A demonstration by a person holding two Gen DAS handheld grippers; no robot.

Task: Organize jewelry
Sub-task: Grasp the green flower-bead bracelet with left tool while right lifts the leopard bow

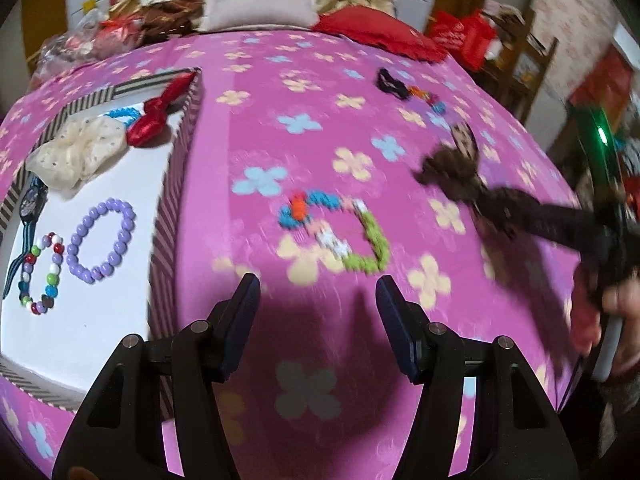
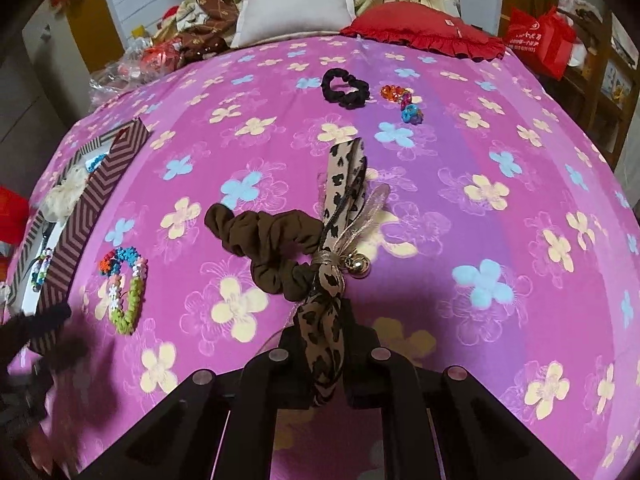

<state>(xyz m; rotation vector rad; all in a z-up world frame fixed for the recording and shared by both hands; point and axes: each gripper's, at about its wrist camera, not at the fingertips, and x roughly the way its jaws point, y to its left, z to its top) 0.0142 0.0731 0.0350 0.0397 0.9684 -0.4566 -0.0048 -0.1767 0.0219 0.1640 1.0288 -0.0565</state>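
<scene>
My right gripper (image 2: 322,328) is shut on a brown scrunchie with a leopard-print ribbon (image 2: 276,244) and holds it above the pink flowered bedspread; it also shows, blurred, in the left wrist view (image 1: 452,168). My left gripper (image 1: 318,296) is open and empty, just in front of a colourful flower-bead bracelet (image 1: 340,232) lying on the bedspread, which the right wrist view shows too (image 2: 124,288). A striped box (image 1: 176,184) on the left holds a purple bead bracelet (image 1: 100,240), a multicolour bead bracelet (image 1: 42,280), a watch (image 1: 30,204), a cream scrunchie (image 1: 76,152) and a red bow (image 1: 154,120).
A black scrunchie (image 2: 344,88) and small colourful hair clips (image 2: 402,100) lie at the far side of the bedspread. Pillows (image 2: 296,4), a red cushion (image 2: 424,32) and clutter line the far edge. A red bag (image 2: 540,40) stands to the right.
</scene>
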